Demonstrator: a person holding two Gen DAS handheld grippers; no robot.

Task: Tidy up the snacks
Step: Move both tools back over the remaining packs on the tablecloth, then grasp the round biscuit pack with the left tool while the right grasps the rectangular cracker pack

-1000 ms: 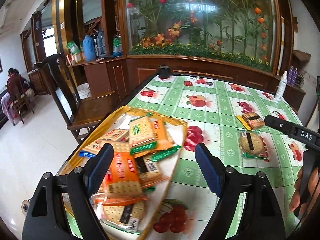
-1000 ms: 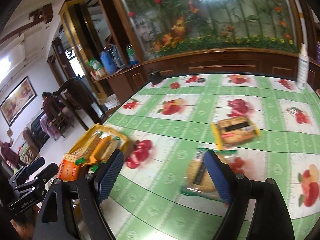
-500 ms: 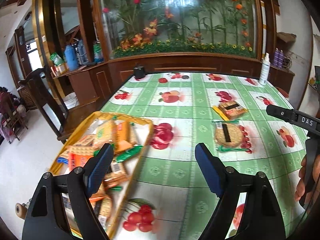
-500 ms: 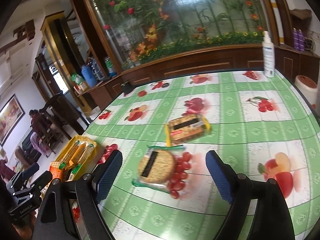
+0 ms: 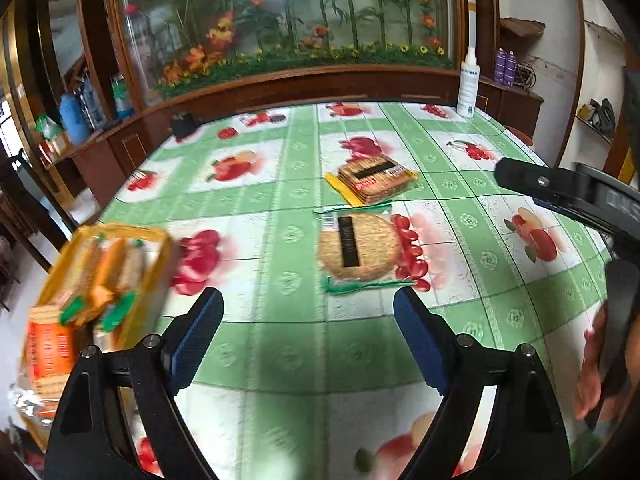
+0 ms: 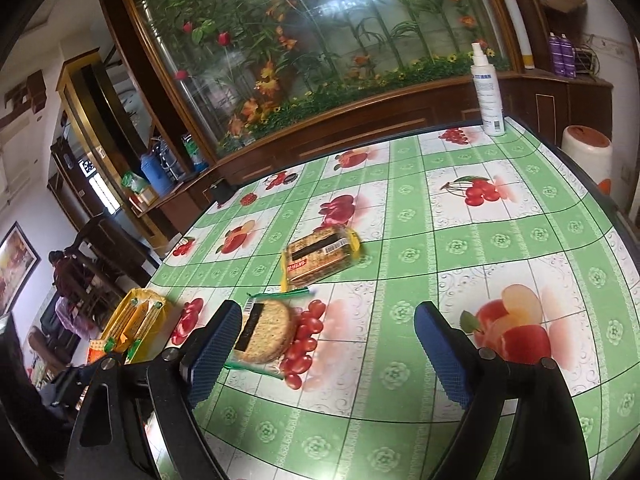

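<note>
A round cracker pack (image 5: pixel 358 246) in clear wrap lies on the green fruit-print tablecloth, just beyond my open, empty left gripper (image 5: pixel 308 314). A square cracker pack (image 5: pixel 374 180) with yellow edging lies behind it. A yellow tray (image 5: pixel 162 240) full of cracker packs sits at the table's left edge. In the right wrist view my right gripper (image 6: pixel 328 328) is open and empty; the round pack (image 6: pixel 264 330) lies by its left finger, the square pack (image 6: pixel 320 256) beyond, the tray (image 6: pixel 138 294) far left.
A white spray bottle (image 6: pixel 486 88) stands at the table's far right corner. A small dark box (image 5: pixel 184 126) sits at the far left corner. The right gripper's body (image 5: pixel 568 192) reaches in from the right. Wooden chairs and a cabinet stand left of the table.
Both grippers have swung right, away from the tray and toward the two loose cracker packs. The round pack now lies close in front of the left gripper. Both stay open.
</note>
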